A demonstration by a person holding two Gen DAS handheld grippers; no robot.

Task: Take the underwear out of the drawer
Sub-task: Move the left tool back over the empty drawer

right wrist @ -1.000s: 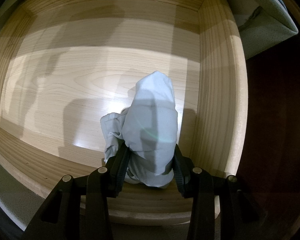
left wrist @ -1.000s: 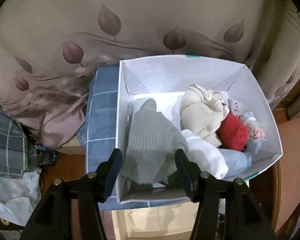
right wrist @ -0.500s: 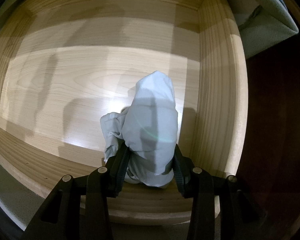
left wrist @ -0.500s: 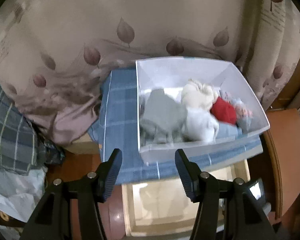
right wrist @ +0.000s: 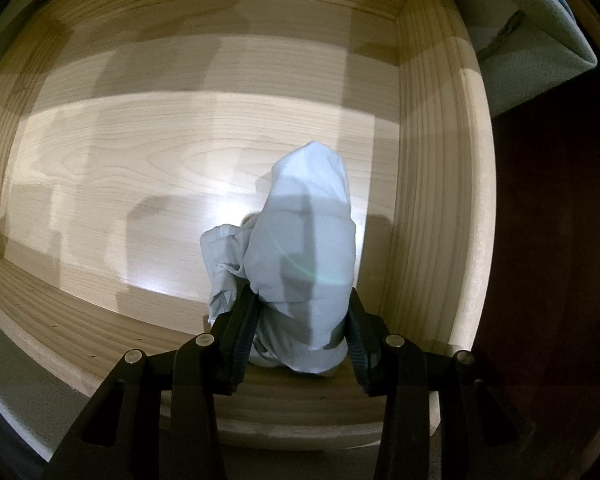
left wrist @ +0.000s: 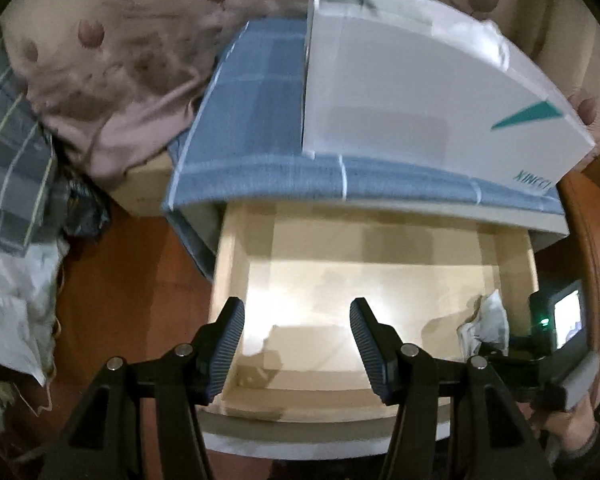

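Observation:
A light wooden drawer [right wrist: 432, 208] stands pulled out, and I look straight down into it. My right gripper [right wrist: 300, 316] is shut on a pale grey-blue piece of underwear [right wrist: 308, 240], which bunches up between the two fingers near the drawer's front right corner. In the left wrist view the same drawer [left wrist: 516, 264] lies below, with the underwear [left wrist: 486, 320] and the right gripper's body at its right side. My left gripper [left wrist: 296, 344] hovers open over the drawer's front, nothing between its fingers.
A white cardboard box [left wrist: 420, 92] sits on a blue checked cloth [left wrist: 260, 136] behind the drawer. A leaf-patterned curtain [left wrist: 112, 64] hangs at the back. Plaid fabric [left wrist: 8, 168] and a white bag [left wrist: 12, 312] lie at the left on the red-brown floor [left wrist: 140, 304].
The left gripper, open throughout, pulled back from above the white box and dropped toward the drawer; the box's contents left its view. The right gripper kept still, holding the underwear.

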